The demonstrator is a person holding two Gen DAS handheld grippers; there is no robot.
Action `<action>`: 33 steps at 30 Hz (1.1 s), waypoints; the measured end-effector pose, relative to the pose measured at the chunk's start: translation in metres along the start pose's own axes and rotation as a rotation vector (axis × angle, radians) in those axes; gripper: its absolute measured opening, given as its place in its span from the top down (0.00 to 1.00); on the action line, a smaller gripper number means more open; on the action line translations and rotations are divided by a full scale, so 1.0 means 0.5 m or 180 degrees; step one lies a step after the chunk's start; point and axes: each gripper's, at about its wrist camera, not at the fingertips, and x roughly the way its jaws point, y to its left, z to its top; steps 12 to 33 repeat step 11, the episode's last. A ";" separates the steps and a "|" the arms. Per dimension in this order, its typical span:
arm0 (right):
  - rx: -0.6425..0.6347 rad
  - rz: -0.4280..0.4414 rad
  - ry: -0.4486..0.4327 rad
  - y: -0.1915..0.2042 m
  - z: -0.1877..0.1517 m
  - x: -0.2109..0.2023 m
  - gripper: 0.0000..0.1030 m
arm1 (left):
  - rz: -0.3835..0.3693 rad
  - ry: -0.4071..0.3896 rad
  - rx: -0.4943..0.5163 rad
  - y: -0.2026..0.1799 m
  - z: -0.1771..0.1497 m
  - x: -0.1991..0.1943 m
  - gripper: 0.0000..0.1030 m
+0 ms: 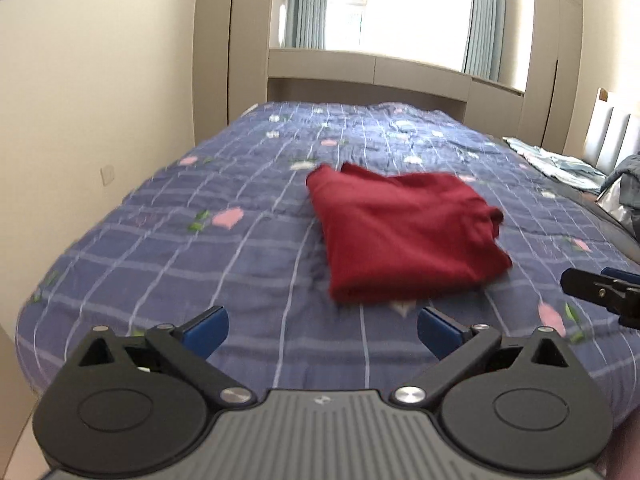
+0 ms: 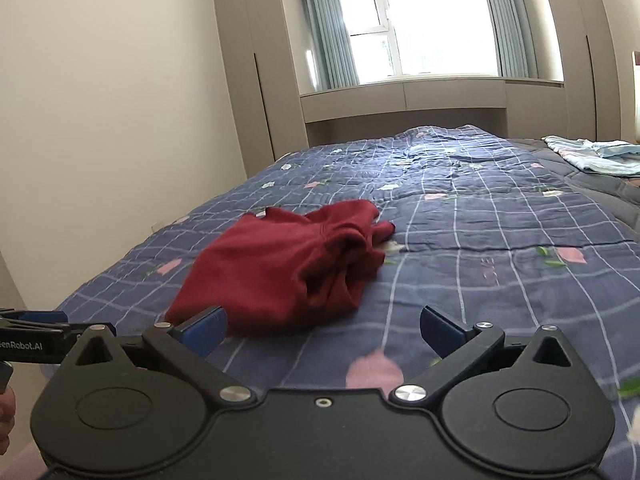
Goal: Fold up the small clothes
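Item: red garment [image 1: 404,236], folded on quilt [image 1: 200,248]. My left gripper [image 1: 322,330] and right gripper [image 2: 324,330]: fingers apart, empty. Step: fold apparently done; next, fetch another piece.

Red garment [image 1: 404,236], folded, lying on quilt [image 1: 200,240]

A home bedroom; a quilted bed [image 2: 480,216], built-in wardrobes [image 2: 248,60], a curtained window [image 2: 420,20].

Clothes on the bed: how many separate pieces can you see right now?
2. A folded dark red cotton garment lies mid-quilt; a pale blue and white cloth pile lies at the far right edge. More may be hidden beyond it.
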 end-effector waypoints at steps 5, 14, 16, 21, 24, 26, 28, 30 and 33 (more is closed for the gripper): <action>0.0046 -0.0010 0.0031 0.001 -0.021 -0.015 0.01 | -0.0053 0.0074 -0.0054 0.011 -0.031 -0.009 0.00; 0.0084 0.0019 0.0033 -0.001 -0.021 -0.010 0.01 | -0.0034 0.0085 -0.0095 0.012 -0.035 -0.010 0.00; 0.0084 0.0019 0.0033 -0.001 -0.021 -0.010 0.01 | -0.0034 0.0085 -0.0095 0.012 -0.035 -0.010 0.00; 0.0084 0.0019 0.0033 -0.001 -0.021 -0.010 0.01 | -0.0034 0.0085 -0.0095 0.012 -0.035 -0.010 0.00; 0.0084 0.0019 0.0033 -0.001 -0.021 -0.010 0.01 | -0.0034 0.0085 -0.0095 0.012 -0.035 -0.010 0.00; 0.0084 0.0019 0.0033 -0.001 -0.021 -0.010 0.01 | -0.0034 0.0085 -0.0095 0.012 -0.035 -0.010 0.00; 0.0084 0.0019 0.0033 -0.001 -0.021 -0.010 0.01 | -0.0034 0.0085 -0.0095 0.012 -0.035 -0.010 0.00; 0.0084 0.0019 0.0033 -0.001 -0.021 -0.010 0.01 | -0.0034 0.0085 -0.0095 0.012 -0.035 -0.010 0.00; 0.0084 0.0019 0.0033 -0.001 -0.021 -0.010 0.01 | -0.0034 0.0085 -0.0095 0.012 -0.035 -0.010 0.00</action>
